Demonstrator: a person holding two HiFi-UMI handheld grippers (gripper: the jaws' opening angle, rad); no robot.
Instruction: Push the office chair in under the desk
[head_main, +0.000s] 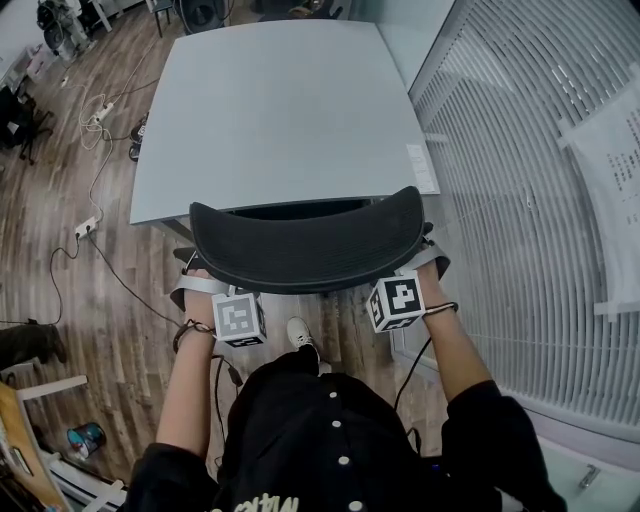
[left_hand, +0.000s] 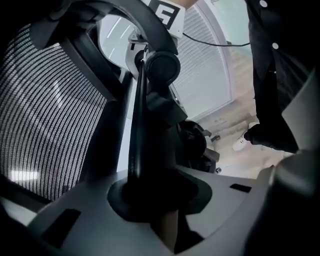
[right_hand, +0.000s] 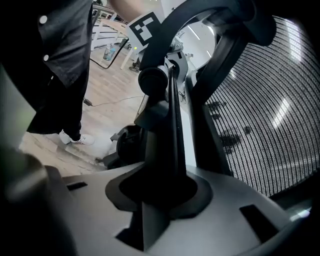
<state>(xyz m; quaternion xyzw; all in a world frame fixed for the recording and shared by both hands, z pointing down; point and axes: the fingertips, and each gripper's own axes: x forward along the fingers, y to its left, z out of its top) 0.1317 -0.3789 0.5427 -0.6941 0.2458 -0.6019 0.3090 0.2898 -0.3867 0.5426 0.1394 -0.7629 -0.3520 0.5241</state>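
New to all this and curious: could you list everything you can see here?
desk: one, pale grey, top centre.
office chair: one, black mesh, at the desk's near edge.
cables: several, white and black, on wood floor, left.
blinds: one set, white, right.
paper sheet: one, white, far right.
person: one, black-clad, white shoe, bottom centre.
left gripper: one, grey, jaws closed on chair's frame bar.
right gripper: one, grey, jaws closed on chair's frame bar.

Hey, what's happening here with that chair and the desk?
A person holds a two-jaw gripper in each hand. The left gripper and the right gripper are each clamped on the dark frame behind the office chair. The chair's back stands at the near edge of the desk. From above, the seat is hidden.
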